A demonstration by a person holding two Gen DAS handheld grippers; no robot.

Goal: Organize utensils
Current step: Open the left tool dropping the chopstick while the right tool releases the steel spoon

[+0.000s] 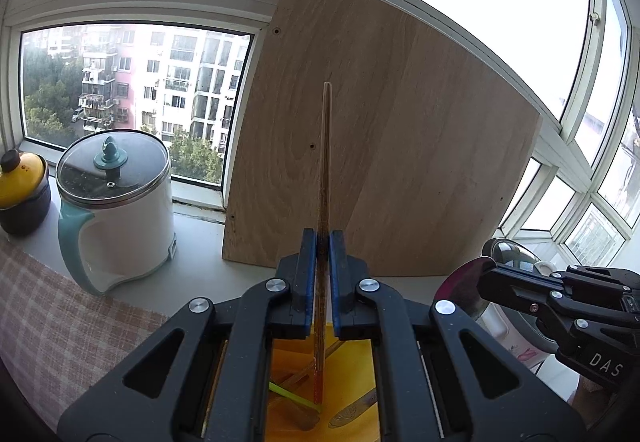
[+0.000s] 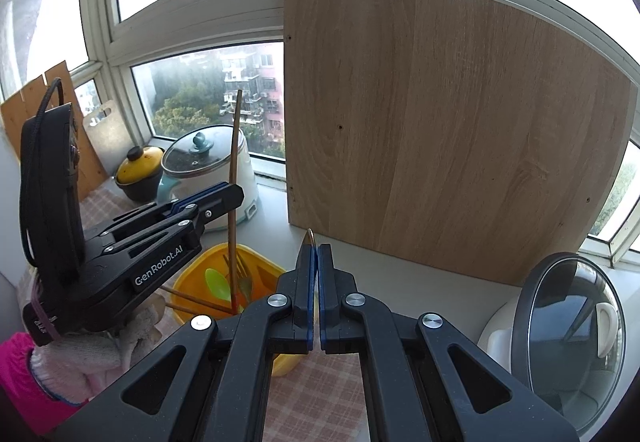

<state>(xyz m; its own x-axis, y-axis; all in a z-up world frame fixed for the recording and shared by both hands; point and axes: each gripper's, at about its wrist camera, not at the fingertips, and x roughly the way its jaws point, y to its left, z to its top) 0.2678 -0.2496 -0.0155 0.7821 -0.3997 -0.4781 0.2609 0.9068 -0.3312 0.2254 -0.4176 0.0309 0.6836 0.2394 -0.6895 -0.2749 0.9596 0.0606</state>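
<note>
My left gripper (image 1: 323, 238) is shut on a long wooden chopstick (image 1: 325, 161) that stands upright, its red lower end down in the yellow container (image 1: 362, 366). In the right wrist view the left gripper (image 2: 234, 193) holds that chopstick (image 2: 234, 153) over the yellow container (image 2: 192, 274), which holds a green spoon (image 2: 218, 282), a fork (image 2: 242, 272) and more chopsticks. My right gripper (image 2: 314, 250) is shut on a thin metal utensil whose pointed tip (image 2: 309, 236) sticks out above the jaws. It shows at the right in the left wrist view (image 1: 486, 276).
A wooden board (image 2: 440, 129) leans against the window. A white electric pot with a glass lid (image 1: 116, 201) and a yellow-lidded dark pot (image 1: 20, 185) stand on the sill. A glass lid (image 2: 572, 338) leans at the right. A checked cloth (image 2: 320, 394) covers the counter.
</note>
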